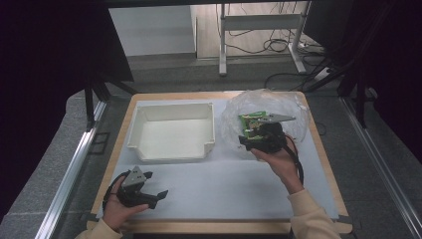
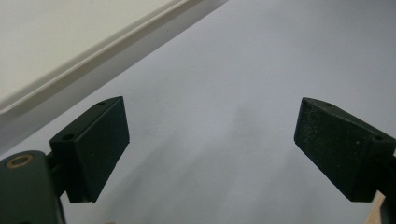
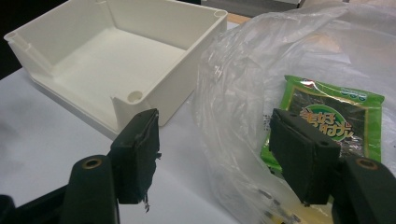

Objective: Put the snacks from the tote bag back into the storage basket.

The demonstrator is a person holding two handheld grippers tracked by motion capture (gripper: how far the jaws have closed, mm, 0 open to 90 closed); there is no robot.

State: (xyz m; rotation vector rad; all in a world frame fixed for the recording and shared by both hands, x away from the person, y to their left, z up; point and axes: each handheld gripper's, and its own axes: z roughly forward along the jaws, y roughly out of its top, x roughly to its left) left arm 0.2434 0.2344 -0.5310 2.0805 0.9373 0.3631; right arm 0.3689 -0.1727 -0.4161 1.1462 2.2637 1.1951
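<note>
Both grippers gape empty, right gripper (image 3: 215,156) by clear bag (image 3: 280,60) holding green packet (image 3: 336,116).

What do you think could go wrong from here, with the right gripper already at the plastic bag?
1. The right gripper is open with one jaw against the thin clear plastic bag; closing may pinch film alone and miss the green snack packet inside.
2. The crumpled bag could tear or drag along when pulled.
3. The left gripper is open over bare table cover, apart from the bag, so nothing steadies it beside the white bin.
</note>
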